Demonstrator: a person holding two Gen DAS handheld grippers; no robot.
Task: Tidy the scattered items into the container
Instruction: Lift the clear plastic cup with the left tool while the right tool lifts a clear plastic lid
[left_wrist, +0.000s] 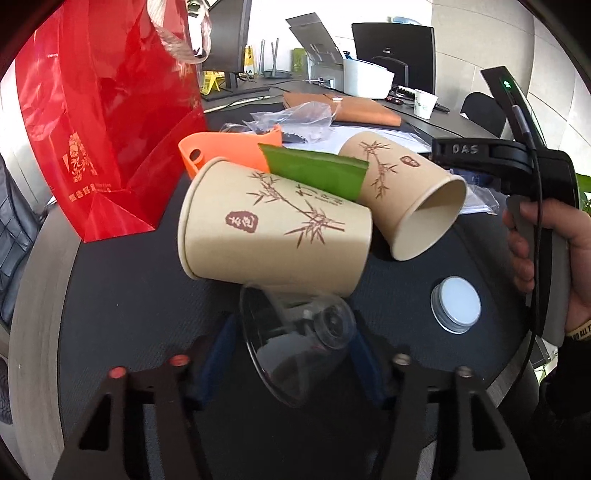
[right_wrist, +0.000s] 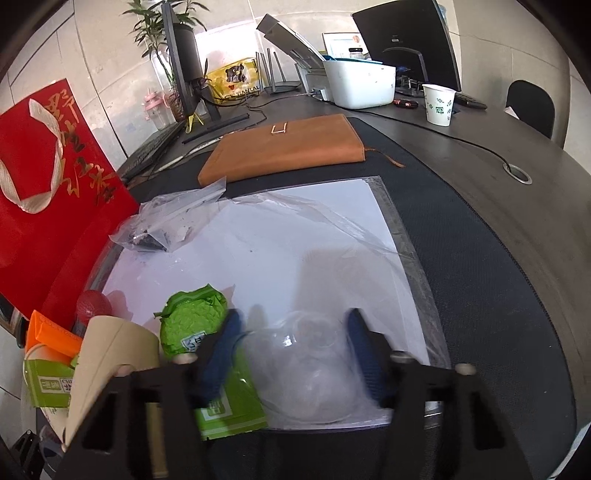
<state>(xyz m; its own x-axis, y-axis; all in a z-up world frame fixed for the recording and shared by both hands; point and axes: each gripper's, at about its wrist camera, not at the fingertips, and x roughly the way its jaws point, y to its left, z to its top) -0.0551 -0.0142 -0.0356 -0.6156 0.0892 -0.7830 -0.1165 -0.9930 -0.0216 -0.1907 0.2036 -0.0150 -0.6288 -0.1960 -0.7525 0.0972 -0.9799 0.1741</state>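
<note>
While two paper cups (left_wrist: 273, 229) lay tipped over beside the red bag (left_wrist: 103, 122), we clamped our left gripper (left_wrist: 295, 343) on a clear plastic cup (left_wrist: 295, 332) above the dark mat (left_wrist: 129, 295). Our right gripper (right_wrist: 291, 350) pinched a crumpled clear wrapper (right_wrist: 306, 373) on the white sheet (right_wrist: 277, 240), near a green packet (right_wrist: 192, 317).

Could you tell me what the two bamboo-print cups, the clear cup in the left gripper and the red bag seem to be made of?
Bamboo-print cups: matte beige paper, judging by the rolled rims and printed walls. Clear cup: thin glossy plastic, see-through with highlights, between the left gripper's blue pads. Red bag: glossy, creased, gold print; probably coated paper, though the look leaves it open.
</note>
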